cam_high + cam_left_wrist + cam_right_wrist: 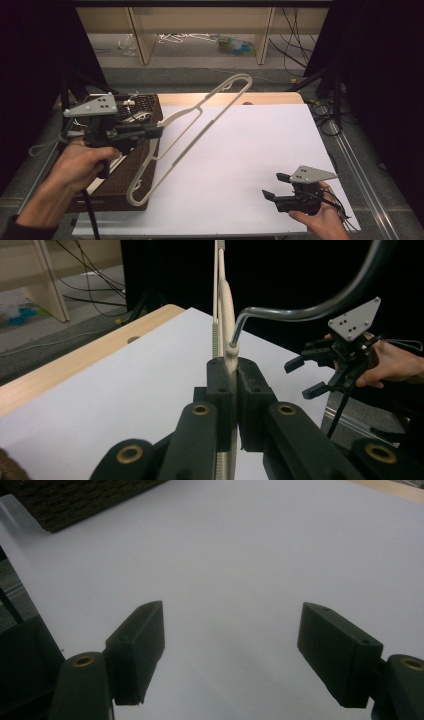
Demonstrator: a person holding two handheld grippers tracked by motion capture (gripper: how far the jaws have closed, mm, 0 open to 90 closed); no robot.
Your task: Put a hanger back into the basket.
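High view, left to right. Item one: person's left hand (82, 165), forearm entering from the lower left corner, fist wrapped around the handle of the left gripper (156, 132). Gripper body held level, well above the table, jaws pointing right, grey three-cornered plate on top. Jaws clamped narrow on the pale plastic clothes hanger (192, 135).

Item two: hanger, lifted off the table and slanted, its lower end down by the front corner of the basket, its upper end high over the far edge of the table. Held near its middle.

Item three: dark woven basket (150, 102) at the table's left edge, beneath and behind the left gripper; light-coloured items lie inside, too small to identify.

Item four: white table surface (250, 165), wooden strip showing along its far edge.

Item five: right gripper (276, 186), near the front right corner, low over the white surface, jaws wide apart with nothing between them, pointing left. Person's right hand (320, 212) grips it from below and behind.

Left gripper view: both black jaws pressed against the hanger's (226, 315) flat cream body, seen edge-on and rising straight up; a metal hook (310, 310), not distinguishable from above, curves off to the upper right. Right gripper (302, 376) and hand (392, 362) appear beyond, jaws spread.

Right gripper view: right gripper (230, 650) with its two jaws set wide over bare white surface (240, 555); basket corner (65, 505) at upper left.
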